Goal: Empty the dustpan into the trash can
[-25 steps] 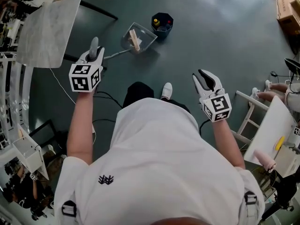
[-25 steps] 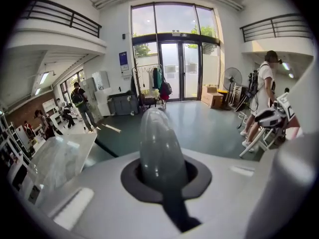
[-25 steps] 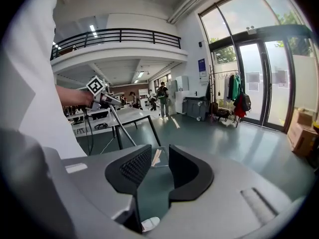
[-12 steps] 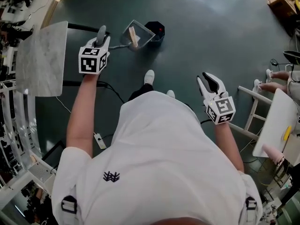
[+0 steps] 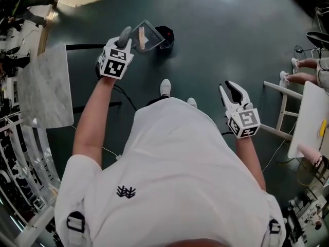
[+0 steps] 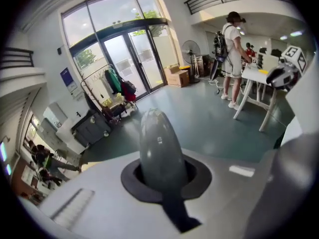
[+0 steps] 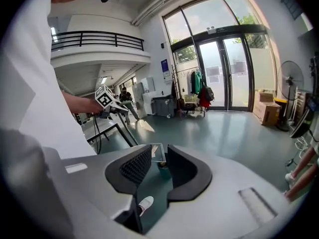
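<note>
Dark green hall floor (image 5: 231, 30), glazed doors at the far end in both gripper views. Marble-topped table (image 5: 43, 86) to your left, white table (image 5: 313, 122) to your right. You stand between them, one white shoe (image 5: 165, 86) showing ahead of your shirt. Left gripper (image 5: 123, 35): arm stretched forward, jaws clamped on the grey handle (image 6: 159, 148) of the dustpan (image 5: 146, 35), the handle's rounded end standing up between them in the left gripper view. Right gripper (image 5: 234, 92): held back beside your waist, well apart from the work, jaws spread with nothing gripped; only the floor and the distant pan show through the gap. The clear dustpan is lifted off the floor, its far edge at the black trash can (image 5: 167, 35); contact between the two cannot be judged. Pale wood pieces (image 5: 142, 36) lie inside the pan.
</note>
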`<act>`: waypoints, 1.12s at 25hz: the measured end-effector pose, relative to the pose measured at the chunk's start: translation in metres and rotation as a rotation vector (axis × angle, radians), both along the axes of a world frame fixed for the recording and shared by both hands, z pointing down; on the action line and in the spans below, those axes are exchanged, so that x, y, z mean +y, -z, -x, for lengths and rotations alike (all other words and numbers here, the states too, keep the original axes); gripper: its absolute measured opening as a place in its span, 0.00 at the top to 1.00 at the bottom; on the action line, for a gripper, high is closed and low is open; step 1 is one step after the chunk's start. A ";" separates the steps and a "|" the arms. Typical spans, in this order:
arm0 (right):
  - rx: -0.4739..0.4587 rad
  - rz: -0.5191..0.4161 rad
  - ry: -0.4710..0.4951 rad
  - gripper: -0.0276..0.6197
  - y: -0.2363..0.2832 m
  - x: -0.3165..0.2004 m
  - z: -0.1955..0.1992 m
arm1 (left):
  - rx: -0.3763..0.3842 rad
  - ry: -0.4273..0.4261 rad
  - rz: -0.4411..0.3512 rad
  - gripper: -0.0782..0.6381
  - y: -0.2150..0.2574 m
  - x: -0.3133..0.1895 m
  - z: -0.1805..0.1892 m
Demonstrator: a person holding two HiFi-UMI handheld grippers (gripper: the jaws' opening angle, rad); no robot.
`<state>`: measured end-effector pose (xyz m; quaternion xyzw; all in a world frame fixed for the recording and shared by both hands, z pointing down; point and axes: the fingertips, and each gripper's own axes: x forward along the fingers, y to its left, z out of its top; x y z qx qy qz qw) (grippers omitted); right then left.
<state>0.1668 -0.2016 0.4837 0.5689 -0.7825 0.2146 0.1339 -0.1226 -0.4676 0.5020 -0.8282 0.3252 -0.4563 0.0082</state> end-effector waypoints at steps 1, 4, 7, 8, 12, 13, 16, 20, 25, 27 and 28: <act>-0.002 0.005 -0.012 0.82 -0.001 0.001 0.000 | -0.022 -0.038 -0.005 0.81 -0.004 -0.002 -0.008; -0.006 0.012 -0.035 0.82 -0.003 0.000 -0.004 | -0.077 -0.115 -0.014 0.81 -0.017 -0.005 -0.026; -0.009 0.018 -0.060 0.82 -0.005 0.002 -0.008 | -0.136 -0.197 -0.026 0.81 -0.033 -0.004 -0.043; -0.010 0.019 -0.069 0.82 -0.006 0.003 -0.009 | -0.159 -0.230 -0.032 0.81 -0.038 -0.001 -0.049; -0.013 0.024 -0.102 0.82 -0.005 0.007 -0.017 | -0.263 -0.378 -0.078 0.81 -0.056 0.015 -0.072; -0.015 0.027 -0.108 0.82 -0.005 0.008 -0.018 | -0.291 -0.419 -0.093 0.81 -0.061 0.021 -0.077; -0.017 0.030 -0.118 0.82 -0.007 0.012 -0.022 | -0.370 -0.533 -0.138 0.81 -0.078 0.041 -0.092; -0.017 0.034 -0.124 0.82 -0.008 0.021 -0.034 | -0.445 -0.646 -0.182 0.81 -0.098 0.068 -0.110; -0.014 0.038 -0.116 0.82 -0.007 0.028 -0.036 | -0.522 -0.742 -0.229 0.81 -0.110 0.091 -0.116; -0.013 0.041 -0.110 0.82 -0.007 0.032 -0.033 | -0.567 -0.778 -0.258 0.81 -0.111 0.098 -0.113; -0.013 0.042 -0.107 0.82 -0.008 0.034 -0.031 | -0.585 -0.796 -0.271 0.81 -0.111 0.101 -0.112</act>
